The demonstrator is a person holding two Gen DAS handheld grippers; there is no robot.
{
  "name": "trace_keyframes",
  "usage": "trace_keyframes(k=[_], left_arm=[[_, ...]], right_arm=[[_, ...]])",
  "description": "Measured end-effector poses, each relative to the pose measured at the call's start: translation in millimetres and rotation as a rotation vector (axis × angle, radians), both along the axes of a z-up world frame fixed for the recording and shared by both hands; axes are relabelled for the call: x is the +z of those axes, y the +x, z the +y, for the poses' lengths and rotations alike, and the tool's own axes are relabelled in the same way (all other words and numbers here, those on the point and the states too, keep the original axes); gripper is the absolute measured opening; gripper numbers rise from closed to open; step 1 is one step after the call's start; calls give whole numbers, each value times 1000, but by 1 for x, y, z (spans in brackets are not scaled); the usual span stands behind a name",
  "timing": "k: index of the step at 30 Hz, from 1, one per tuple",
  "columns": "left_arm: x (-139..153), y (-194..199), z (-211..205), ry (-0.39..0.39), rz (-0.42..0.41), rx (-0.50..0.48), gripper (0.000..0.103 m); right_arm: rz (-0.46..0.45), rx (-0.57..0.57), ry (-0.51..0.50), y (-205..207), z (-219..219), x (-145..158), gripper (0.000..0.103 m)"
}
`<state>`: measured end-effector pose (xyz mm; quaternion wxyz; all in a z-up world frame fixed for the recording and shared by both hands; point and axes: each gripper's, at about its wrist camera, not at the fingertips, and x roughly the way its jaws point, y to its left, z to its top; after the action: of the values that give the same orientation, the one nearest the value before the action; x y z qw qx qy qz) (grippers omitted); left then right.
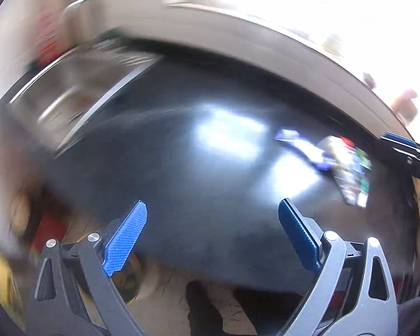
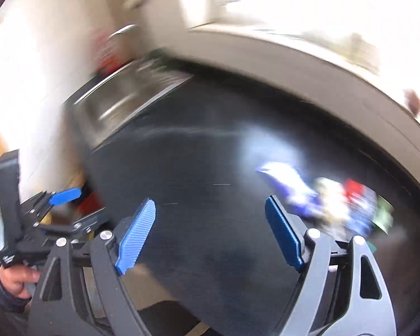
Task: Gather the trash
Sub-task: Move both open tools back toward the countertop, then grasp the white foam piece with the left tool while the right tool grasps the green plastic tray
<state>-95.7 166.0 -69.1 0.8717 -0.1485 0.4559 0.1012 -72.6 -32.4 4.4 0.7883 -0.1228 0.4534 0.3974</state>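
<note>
Both views are motion-blurred and look down on a dark countertop (image 1: 182,154). A pile of colourful wrappers (image 1: 338,162) lies on it at the right, a blue-and-white one (image 1: 296,142) at its left end; the same pile of wrappers (image 2: 336,204) shows in the right wrist view. My left gripper (image 1: 212,218) hangs open over the bare counter, left of the pile, nothing between its blue pads. My right gripper (image 2: 210,218) is open too, empty, its right finger close to the wrappers. The left gripper (image 2: 53,204) also appears at the left edge there, held by a hand (image 2: 16,277).
A steel sink (image 1: 78,89) with a tap (image 1: 78,2) is set into the counter at the far left. A pale wall and bright window run along the back. Past the counter's front edge lies a light floor (image 1: 168,288) with blurred coloured items (image 1: 2,274) at the lower left.
</note>
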Motion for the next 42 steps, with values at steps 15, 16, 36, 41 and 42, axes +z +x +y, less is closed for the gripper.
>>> trace_keyframes(k=[15,16,36,41,42], left_arm=[[13,109,-163,3,23,-384,92],[11,113,-165,3,31,-385,92],[-86,270,-199,-86,251,-198,91],[-105,290,-199,-111,293,-176,88],[-108,293,-199,-121,297,-174,87]], right_arm=[[39,-454,-15,56,-192,-27,78],[39,-455,-15,59,-194,-29,78],[191,-418,-137,199,-159,-151,72],[281,-444,-160,235,-154,-189,63],[289,-441,-163,239,-153,-192,62]])
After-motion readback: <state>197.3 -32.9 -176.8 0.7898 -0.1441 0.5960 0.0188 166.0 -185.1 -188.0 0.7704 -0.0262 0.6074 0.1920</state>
